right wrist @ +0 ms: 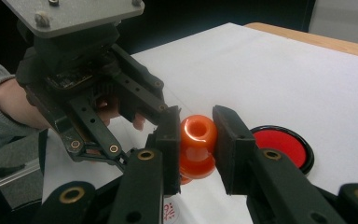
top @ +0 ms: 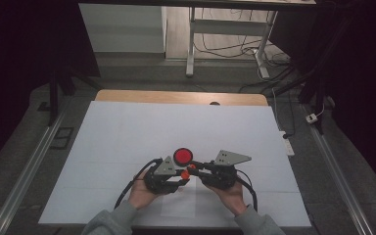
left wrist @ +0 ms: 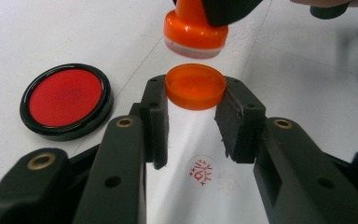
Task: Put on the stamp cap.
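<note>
White paper [top: 127, 147] covered the wooden table under dim light, with cables and desk legs on the floor beyond its far edge. Near the table's near edge sat a round black-rimmed red ink pad [top: 182, 156], lid off. Just in front of it the two tools met. The right gripper [right wrist: 196, 135] pinched a glossy orange plastic stamp [right wrist: 198, 145] around its waisted handle, face down, above the paper. The left gripper [left wrist: 192, 116] pinched a shallow, translucent orange plastic cap [left wrist: 195, 86] by its rim, directly beneath the stamp's face and apart from it. A red stamped mark [left wrist: 200, 170] showed on the paper below.

Both pieces looked light, rigid and smooth, so probably slippery against the pads. The stamp's narrow waist seemed the safest hold, since the flared ends would stop it sliding. The cap offered only its thin rim, best gripped across the full width and squarely, as a tilted squeeze might flick it out.
</note>
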`<state>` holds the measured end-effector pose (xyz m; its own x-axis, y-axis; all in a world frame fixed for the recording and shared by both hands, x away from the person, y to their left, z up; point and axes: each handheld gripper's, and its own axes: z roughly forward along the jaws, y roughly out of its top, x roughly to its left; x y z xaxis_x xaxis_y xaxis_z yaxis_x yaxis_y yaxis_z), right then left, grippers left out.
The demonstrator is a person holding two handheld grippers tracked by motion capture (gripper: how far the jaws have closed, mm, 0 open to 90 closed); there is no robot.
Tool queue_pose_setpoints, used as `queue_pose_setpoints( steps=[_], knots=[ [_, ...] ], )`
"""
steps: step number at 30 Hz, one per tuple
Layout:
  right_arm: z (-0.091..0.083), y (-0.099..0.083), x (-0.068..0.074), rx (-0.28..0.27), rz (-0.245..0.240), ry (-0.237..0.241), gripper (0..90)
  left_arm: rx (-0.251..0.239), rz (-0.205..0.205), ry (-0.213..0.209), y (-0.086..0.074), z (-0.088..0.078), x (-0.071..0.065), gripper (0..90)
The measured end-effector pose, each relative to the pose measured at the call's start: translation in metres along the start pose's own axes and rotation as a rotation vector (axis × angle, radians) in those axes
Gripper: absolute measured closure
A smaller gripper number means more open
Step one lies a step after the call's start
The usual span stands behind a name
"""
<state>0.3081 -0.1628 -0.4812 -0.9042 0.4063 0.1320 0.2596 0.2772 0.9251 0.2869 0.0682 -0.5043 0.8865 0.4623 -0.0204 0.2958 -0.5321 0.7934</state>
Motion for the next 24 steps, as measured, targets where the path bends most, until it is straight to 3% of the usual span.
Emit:
queue_pose_setpoints(
  steps=[24],
  knots=[
    [0.0072, -0.0033, 0.0043, 0.019, -0.002, 0.023, 71.9, -0.007, 0.005, 0.002, 0.001, 0.0002, -0.0023, 64.6]
  ],
)
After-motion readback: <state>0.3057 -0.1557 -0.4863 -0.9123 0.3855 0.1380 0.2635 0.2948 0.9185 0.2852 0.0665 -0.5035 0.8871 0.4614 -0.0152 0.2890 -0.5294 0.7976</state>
